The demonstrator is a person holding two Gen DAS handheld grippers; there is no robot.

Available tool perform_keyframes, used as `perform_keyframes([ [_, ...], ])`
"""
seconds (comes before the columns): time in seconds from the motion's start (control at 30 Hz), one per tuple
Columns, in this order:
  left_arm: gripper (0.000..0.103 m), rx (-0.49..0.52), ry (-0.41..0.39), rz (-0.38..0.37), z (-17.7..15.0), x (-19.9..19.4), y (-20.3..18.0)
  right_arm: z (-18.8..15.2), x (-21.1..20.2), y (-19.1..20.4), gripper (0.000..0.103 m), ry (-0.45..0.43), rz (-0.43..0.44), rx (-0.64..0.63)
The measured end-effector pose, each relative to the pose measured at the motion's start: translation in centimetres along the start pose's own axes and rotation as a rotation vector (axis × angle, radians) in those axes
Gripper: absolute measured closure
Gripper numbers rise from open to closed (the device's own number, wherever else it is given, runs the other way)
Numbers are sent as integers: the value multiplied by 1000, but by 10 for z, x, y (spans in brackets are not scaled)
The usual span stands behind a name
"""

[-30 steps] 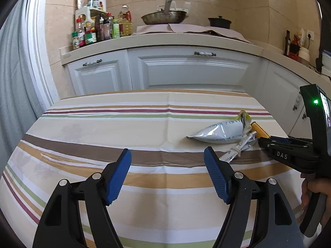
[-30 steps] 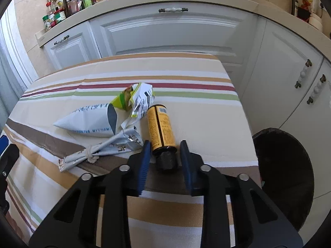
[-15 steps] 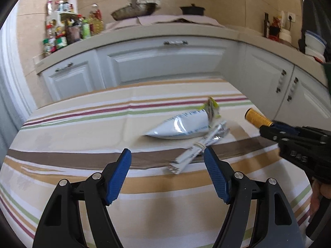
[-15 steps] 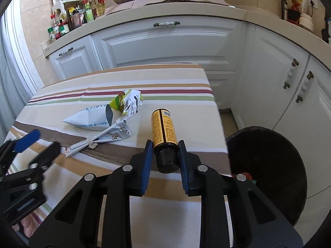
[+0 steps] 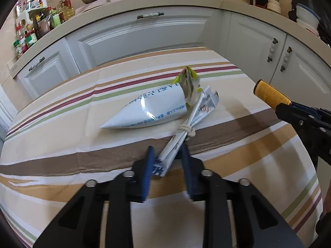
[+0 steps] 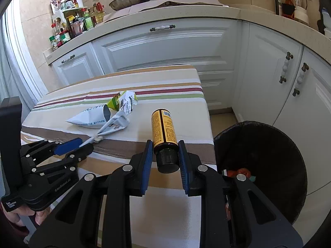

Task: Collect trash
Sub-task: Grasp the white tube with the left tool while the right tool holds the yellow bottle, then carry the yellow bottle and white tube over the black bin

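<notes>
A silver wrapper knotted in the middle (image 5: 186, 128) (image 6: 111, 126) lies on the striped tablecloth (image 5: 62, 144). Its near end sits between the fingers of my left gripper (image 5: 167, 153) (image 6: 80, 144), whose jaws are closing and touch its edges. Beside it rest a white pouch (image 5: 153, 111) (image 6: 89, 118) and a crumpled green-and-white wrapper (image 5: 188, 80) (image 6: 124, 101). My right gripper (image 6: 165, 144) is shut on the black-capped neck of a yellow bottle (image 6: 163, 128) (image 5: 269, 95), held in the air at the table's right edge.
A black trash bin (image 6: 258, 165) stands on the floor right of the table with red scraps inside. White cabinets (image 6: 165, 47) and a counter with bottles and pans run behind. A hand (image 6: 26, 217) holds the left gripper's handle.
My left gripper has moved in and down onto the knotted wrapper, and its wide jaws have narrowed around it. The right gripper has lifted the bottle off the cloth and drifted right.
</notes>
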State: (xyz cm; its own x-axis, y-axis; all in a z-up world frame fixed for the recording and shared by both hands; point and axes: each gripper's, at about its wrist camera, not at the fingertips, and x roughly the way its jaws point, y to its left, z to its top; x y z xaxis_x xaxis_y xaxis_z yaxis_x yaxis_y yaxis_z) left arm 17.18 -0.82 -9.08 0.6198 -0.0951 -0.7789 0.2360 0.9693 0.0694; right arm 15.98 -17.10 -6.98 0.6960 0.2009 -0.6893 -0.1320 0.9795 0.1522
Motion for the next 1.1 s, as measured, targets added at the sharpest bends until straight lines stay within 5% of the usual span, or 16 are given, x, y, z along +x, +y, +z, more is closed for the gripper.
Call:
perform_keyframes([
  [0.17, 95, 33, -16, 3, -1, -4, -6, -3, -2, 0, 79, -6, 5, 2],
  [1.1, 96, -115, -231, 31, -15, -87, -5, -8, -66, -3, 79, -152, -23, -10],
])
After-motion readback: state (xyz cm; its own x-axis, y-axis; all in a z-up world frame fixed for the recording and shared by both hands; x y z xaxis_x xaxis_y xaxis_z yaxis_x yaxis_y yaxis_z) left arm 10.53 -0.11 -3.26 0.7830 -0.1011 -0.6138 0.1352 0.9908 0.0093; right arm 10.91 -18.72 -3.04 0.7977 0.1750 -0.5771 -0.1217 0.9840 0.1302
